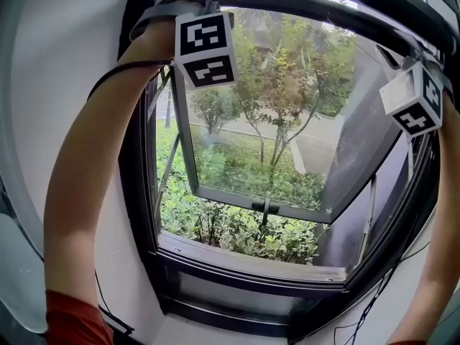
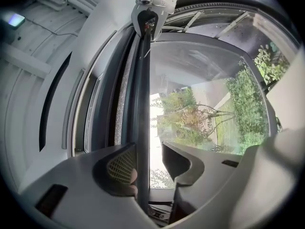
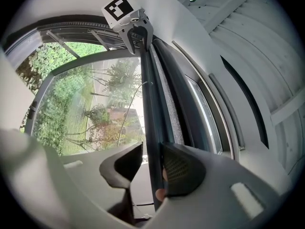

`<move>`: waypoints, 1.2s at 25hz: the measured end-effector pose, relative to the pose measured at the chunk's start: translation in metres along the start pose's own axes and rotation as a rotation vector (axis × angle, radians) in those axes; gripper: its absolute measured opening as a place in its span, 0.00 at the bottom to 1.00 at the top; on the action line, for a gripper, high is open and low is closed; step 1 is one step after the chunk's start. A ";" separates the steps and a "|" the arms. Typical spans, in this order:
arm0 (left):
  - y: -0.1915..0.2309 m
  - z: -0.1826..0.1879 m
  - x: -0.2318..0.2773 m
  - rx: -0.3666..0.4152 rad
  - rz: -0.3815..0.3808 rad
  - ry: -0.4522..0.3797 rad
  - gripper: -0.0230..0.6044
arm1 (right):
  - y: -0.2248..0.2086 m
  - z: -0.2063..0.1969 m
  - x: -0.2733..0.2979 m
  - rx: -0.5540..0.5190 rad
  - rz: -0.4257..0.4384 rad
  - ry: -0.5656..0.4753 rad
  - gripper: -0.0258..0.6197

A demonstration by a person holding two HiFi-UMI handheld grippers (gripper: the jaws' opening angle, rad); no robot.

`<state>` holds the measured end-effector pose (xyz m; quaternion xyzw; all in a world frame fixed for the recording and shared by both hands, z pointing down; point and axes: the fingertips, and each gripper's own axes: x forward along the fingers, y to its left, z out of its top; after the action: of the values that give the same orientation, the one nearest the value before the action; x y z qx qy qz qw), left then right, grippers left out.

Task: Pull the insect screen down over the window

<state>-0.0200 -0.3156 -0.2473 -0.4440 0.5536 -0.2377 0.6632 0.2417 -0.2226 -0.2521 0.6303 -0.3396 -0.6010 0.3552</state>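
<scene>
Insect screen [image 2: 120,104], left gripper view: a thin strip of grey speckled mesh beside its slim dark pull bar [image 2: 141,89]. Likely light, with soft, tearable mesh, so grip only the stiff bar. Jaws of the left gripper [image 2: 148,162] straddle it loosely: one pad touches, daylight shows at the other.

Right gripper view: the right gripper [image 3: 151,168] looks pinched onto the same bar.

Head view: bar up at the top of the black window frame [image 1: 140,192], opening uncovered. Pull evenly; it is probably sprung.
</scene>
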 end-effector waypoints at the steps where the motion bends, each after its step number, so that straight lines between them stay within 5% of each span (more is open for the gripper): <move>1: 0.000 0.000 0.000 -0.004 0.001 -0.001 0.30 | -0.001 0.002 -0.001 0.002 0.003 -0.005 0.25; 30: -0.029 0.000 -0.026 0.010 -0.068 -0.018 0.30 | 0.032 0.001 -0.024 -0.107 0.085 0.017 0.25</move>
<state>-0.0223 -0.3087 -0.2088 -0.4613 0.5309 -0.2588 0.6621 0.2401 -0.2190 -0.2121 0.6004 -0.3305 -0.5974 0.4165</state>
